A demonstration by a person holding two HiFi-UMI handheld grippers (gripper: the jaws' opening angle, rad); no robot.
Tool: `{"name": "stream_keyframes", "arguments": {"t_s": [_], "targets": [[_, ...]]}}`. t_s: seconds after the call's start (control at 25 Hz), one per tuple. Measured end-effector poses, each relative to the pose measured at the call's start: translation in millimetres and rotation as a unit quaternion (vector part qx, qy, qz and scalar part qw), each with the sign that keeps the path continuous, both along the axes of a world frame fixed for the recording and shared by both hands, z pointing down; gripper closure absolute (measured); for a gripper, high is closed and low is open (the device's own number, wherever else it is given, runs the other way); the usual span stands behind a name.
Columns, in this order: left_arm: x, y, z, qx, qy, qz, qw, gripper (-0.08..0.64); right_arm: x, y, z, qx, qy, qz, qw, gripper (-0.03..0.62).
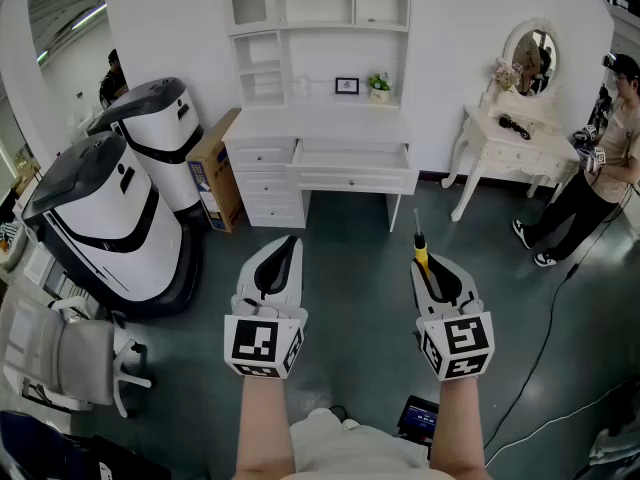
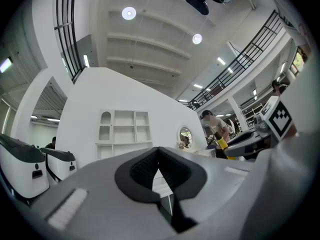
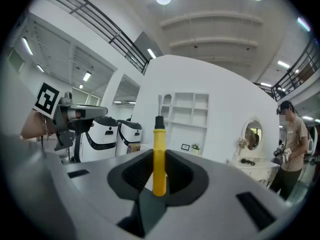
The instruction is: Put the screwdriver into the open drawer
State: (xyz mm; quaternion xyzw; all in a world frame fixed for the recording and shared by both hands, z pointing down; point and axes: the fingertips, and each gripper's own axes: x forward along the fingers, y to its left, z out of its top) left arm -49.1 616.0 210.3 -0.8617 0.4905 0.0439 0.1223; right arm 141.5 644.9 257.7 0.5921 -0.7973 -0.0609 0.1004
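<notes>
My right gripper [image 1: 430, 265] is shut on a screwdriver [image 1: 420, 247] with a yellow handle and thin metal shaft pointing away from me. In the right gripper view the yellow handle [image 3: 159, 158] stands clamped between the dark pads. My left gripper [image 1: 280, 254] is held beside it at the same height, shut and empty; its pads [image 2: 159, 170] meet with nothing between them. The open drawer [image 1: 352, 158] juts out of the white desk [image 1: 330, 128] straight ahead, well beyond both grippers.
Two large white-and-black machines [image 1: 110, 208] and a cardboard box [image 1: 215, 168] stand left of the desk. A white dressing table [image 1: 515, 138] with an oval mirror is at the right, a person [image 1: 600, 158] beside it. A grey chair [image 1: 60, 358] sits near left. A cable [image 1: 560, 308] lies on the dark floor.
</notes>
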Motion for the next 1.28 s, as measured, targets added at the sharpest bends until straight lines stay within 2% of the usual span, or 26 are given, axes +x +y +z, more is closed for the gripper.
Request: {"name": "stream_keyframes", "arguments": {"t_s": [0.28, 0.52, 0.64, 1.0, 1.28], "targets": [[9, -8, -2, 0.006, 0.015, 0.003, 0.9999, 0.551, 14, -11, 6, 0.000, -0.015, 0.006, 1.000, 0.513], [4, -42, 0, 0.004, 0.024, 0.008, 0.9997, 0.551, 10, -43, 14, -0.005, -0.010, 0.004, 1.000, 0.514], [1, -72, -1, 0.005, 0.027, 0.011, 0.9996, 0.551, 13, -71, 10, 0.000, -0.019, 0.013, 1.000, 0.514], [-5, -185, -1, 0.003, 0.029, 0.020, 0.9994, 0.551, 3, -179, 6, -0.006, -0.002, 0.020, 1.000, 0.513], [-30, -275, -5, 0.003, 0.045, 0.031, 0.9985, 0.551, -25, -264, 3, -0.006, 0.008, 0.027, 1.000, 0.513]]}}
